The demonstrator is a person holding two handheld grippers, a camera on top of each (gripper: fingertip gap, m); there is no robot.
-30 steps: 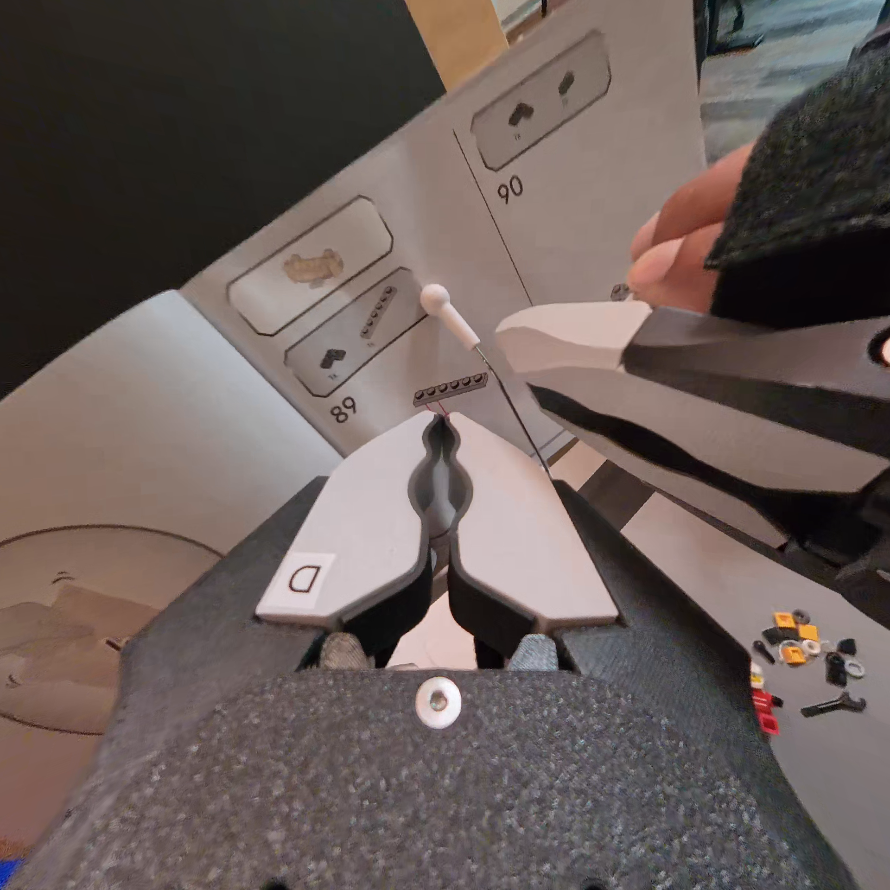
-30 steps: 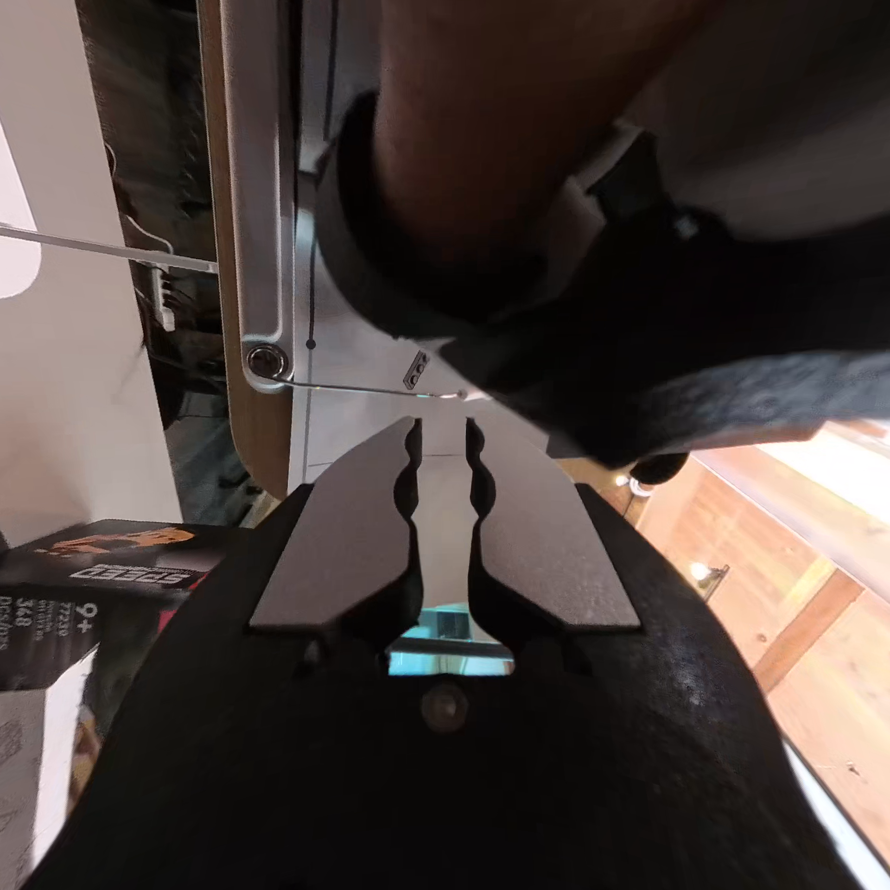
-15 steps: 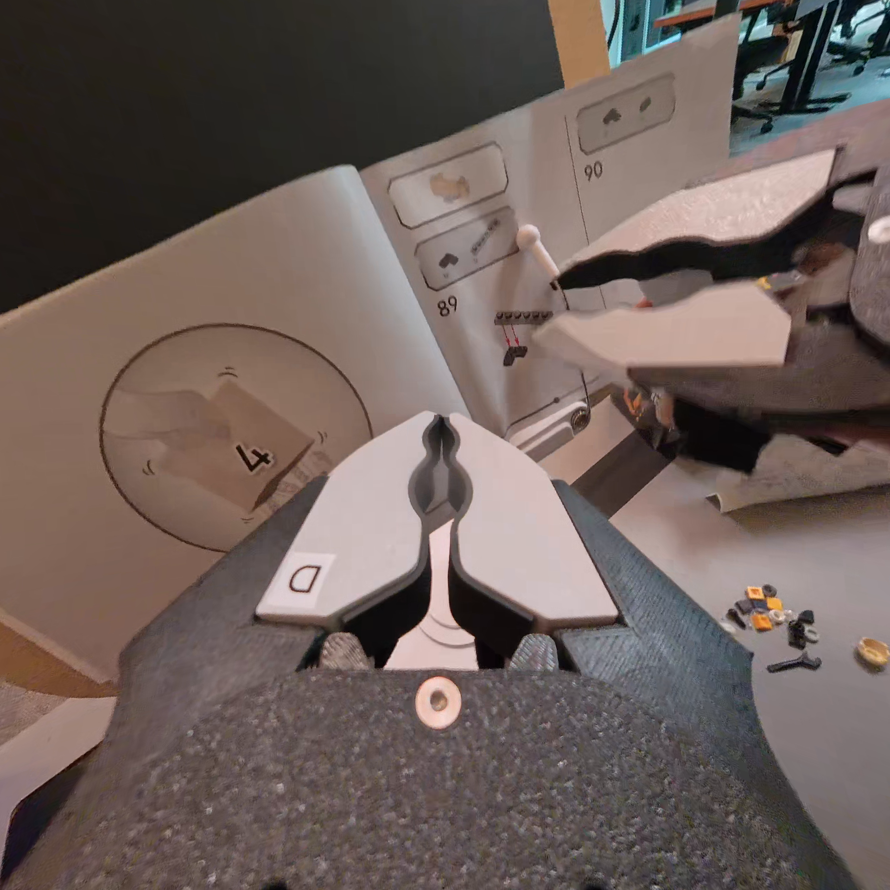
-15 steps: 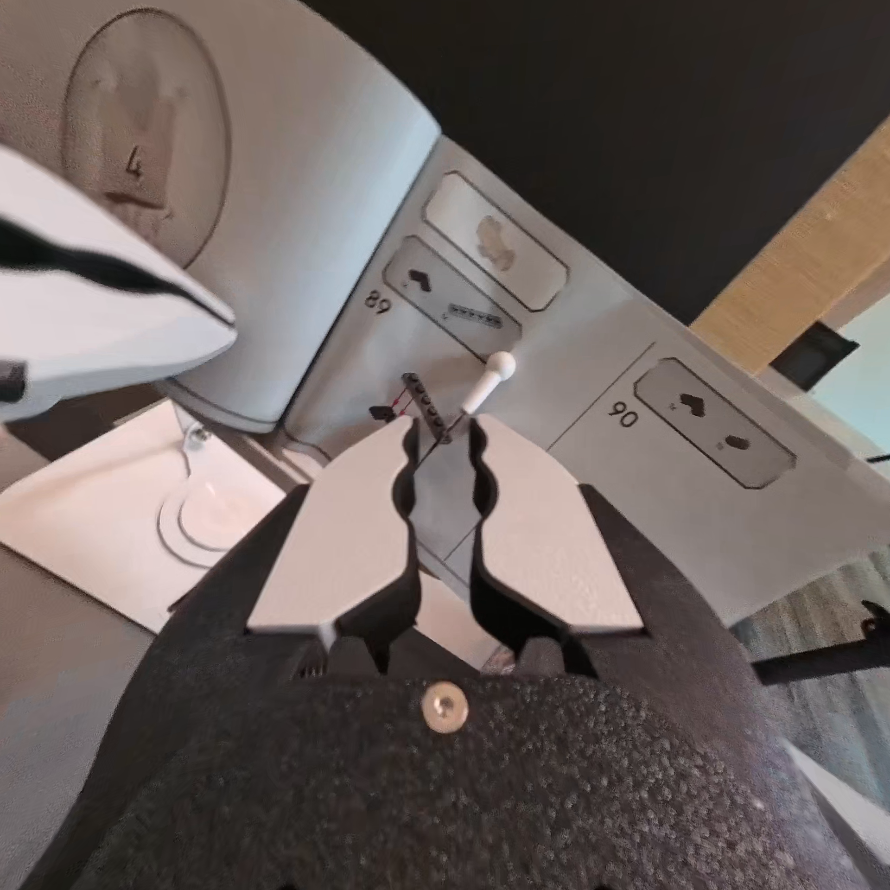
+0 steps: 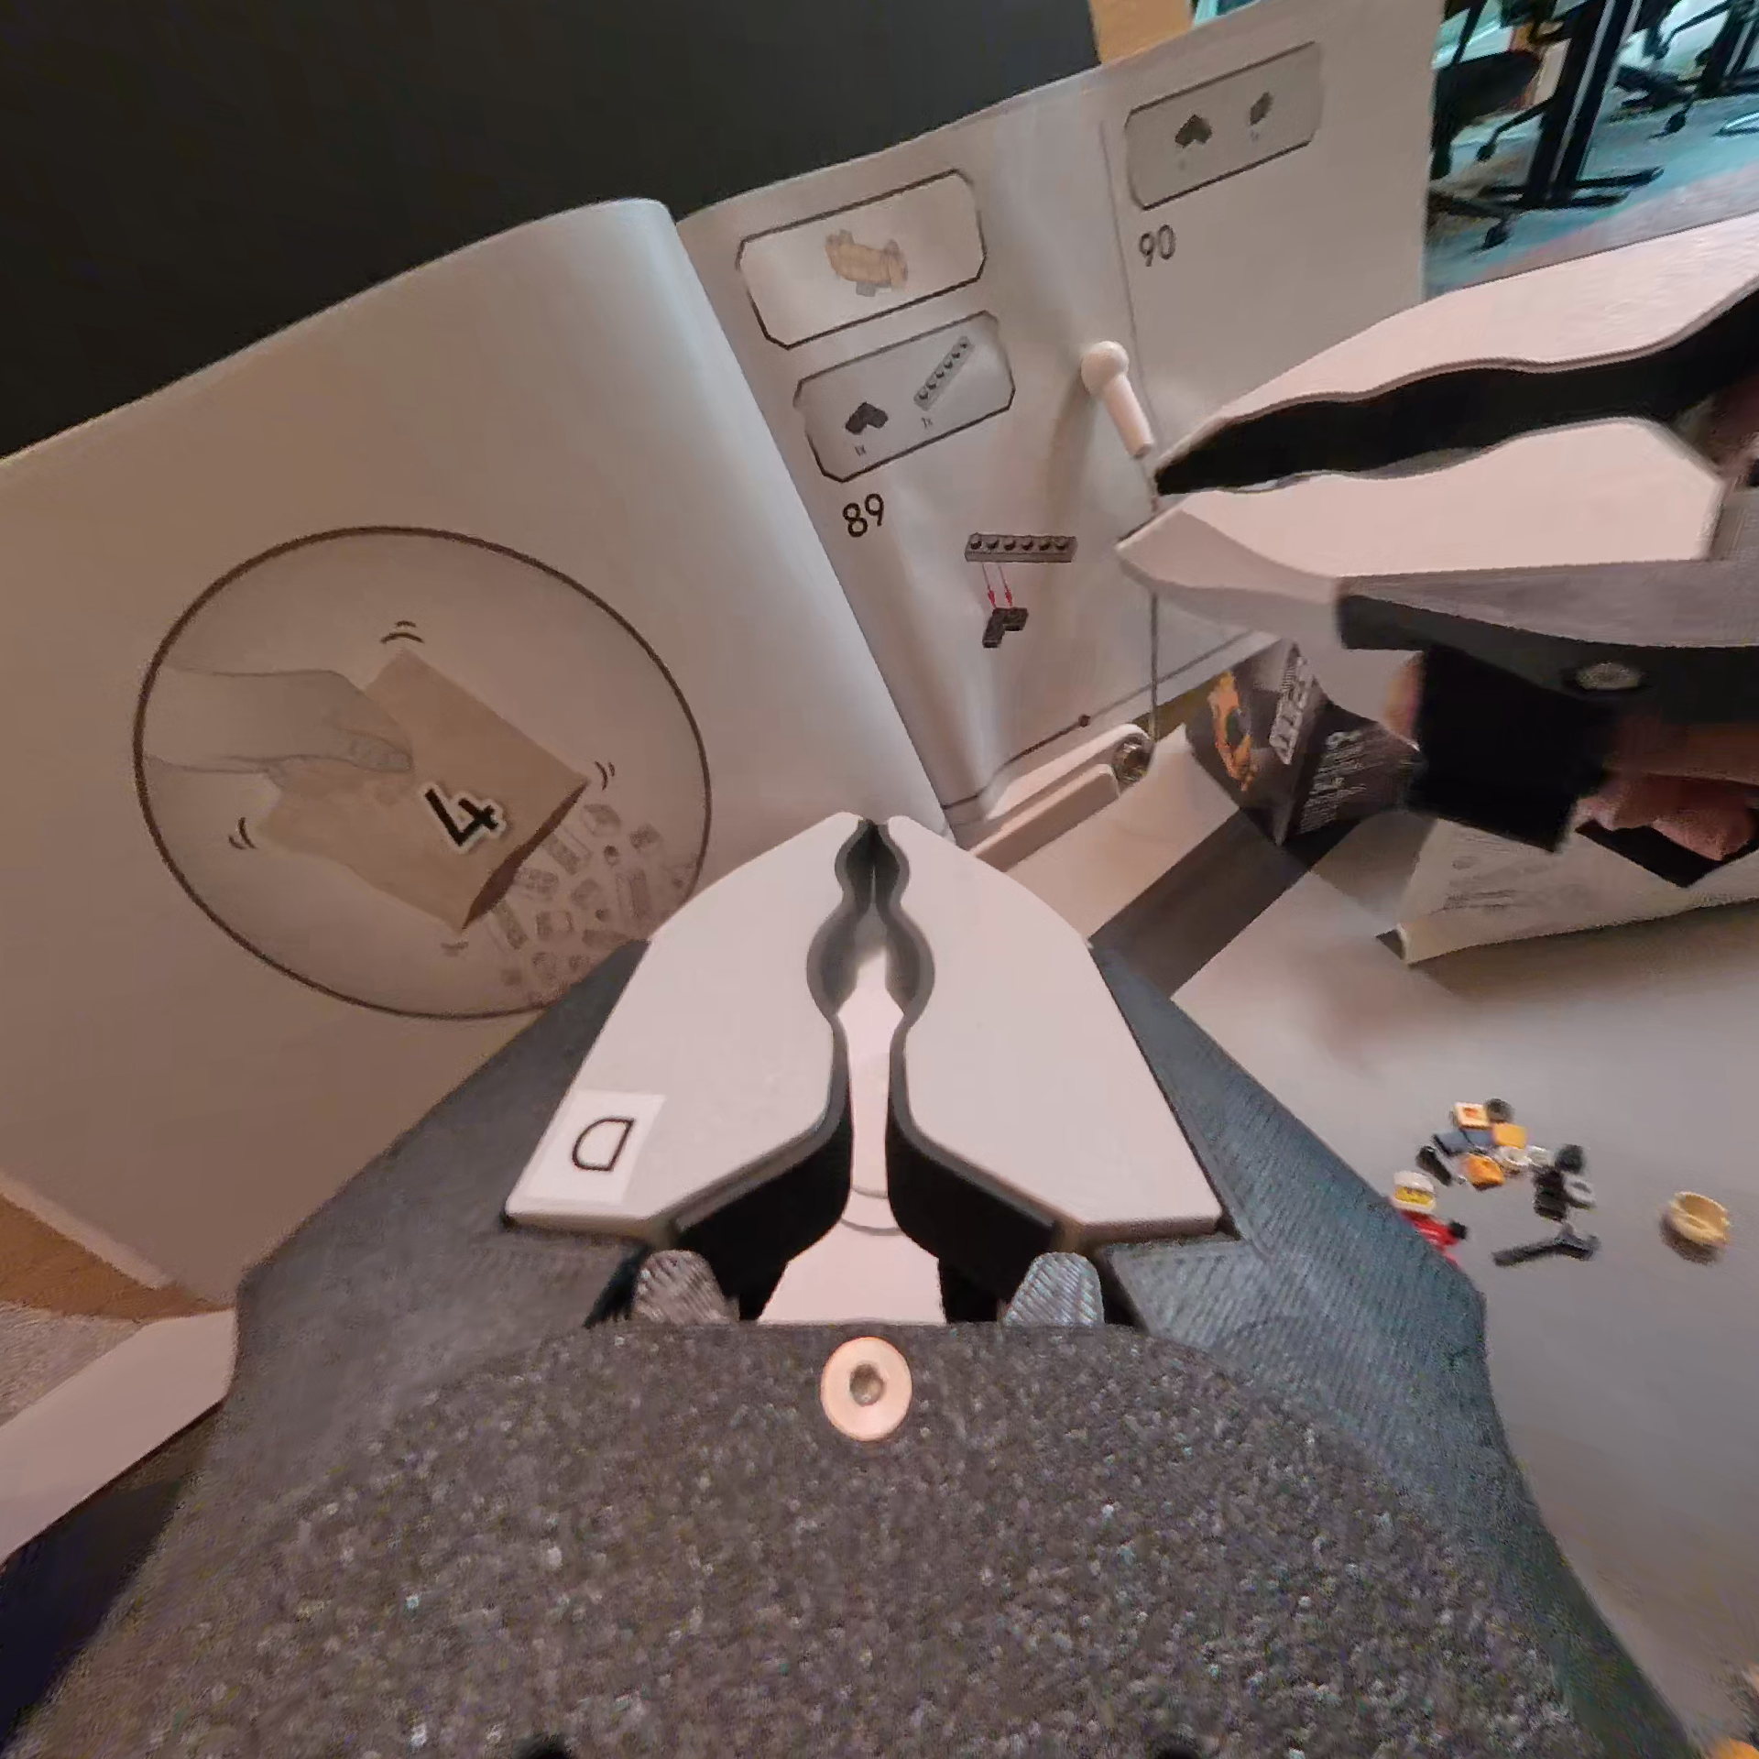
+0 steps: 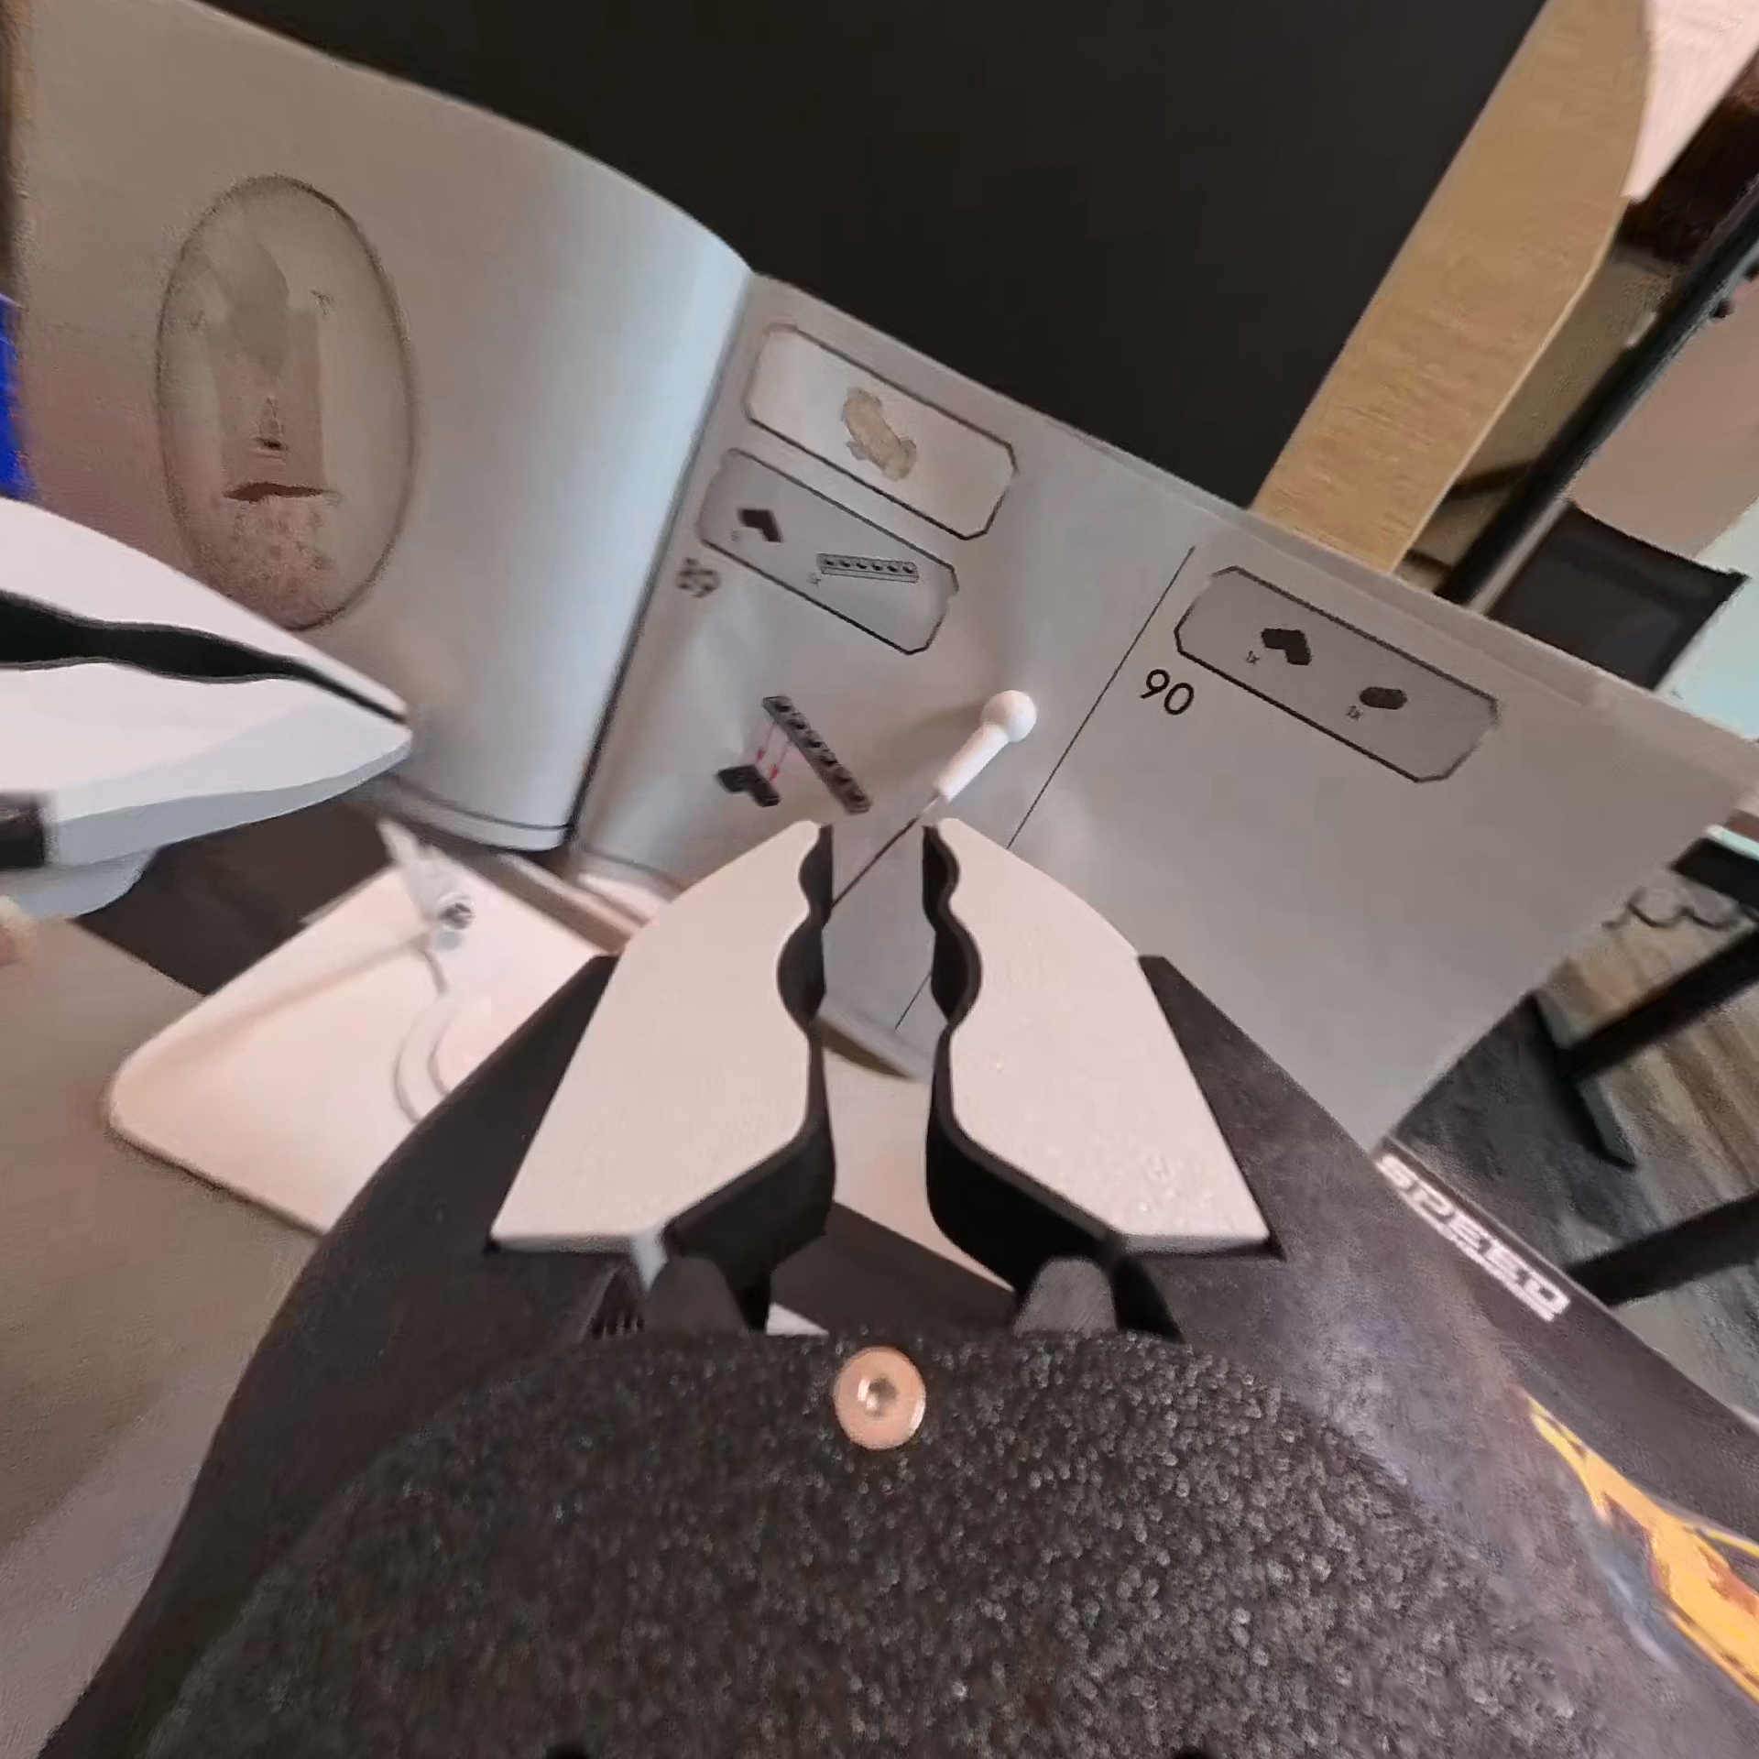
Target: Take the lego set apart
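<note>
- While both grippers hang in front of the open instruction booklet [image 5: 495,495], neither has hold of any lego: the left gripper [image 5: 871,842], at centre frame in its own view, is clenched tip to tip on nothing, and the right gripper [image 6: 876,838] stands parted with an empty gap.
- Between the right gripper's tips a thin wire page holder with a white knob [image 6: 990,733] shows against the right-hand page; it looks to lie beyond the gap, though I cannot tell for sure that it is untouched.
- As for the task's thing, what shows of it is a scatter of small loose lego pieces [image 5: 1504,1166] on the grey table [image 5: 1428,1047] at the right edge of the left wrist view, with a little minifigure [image 5: 1423,1209] at its left, a black bar-like part [image 5: 1547,1249] below and a tan round piece [image 5: 1696,1221] off to the right.
- No built model is in view in either frame, so how much remains assembled cannot be judged.
- These pieces are likely very light, hard and smooth, so they may skid or flip when nudged; each wants pinching across its flat sides, low to the table, with just the tips.
- Near the upper right of the left wrist view stands the set's dark box [image 5: 1304,752], behind the right gripper's body.
- Propped on a white stand [image 6: 314,1047], the booklet is thin paper and would crease if bumped.
</note>
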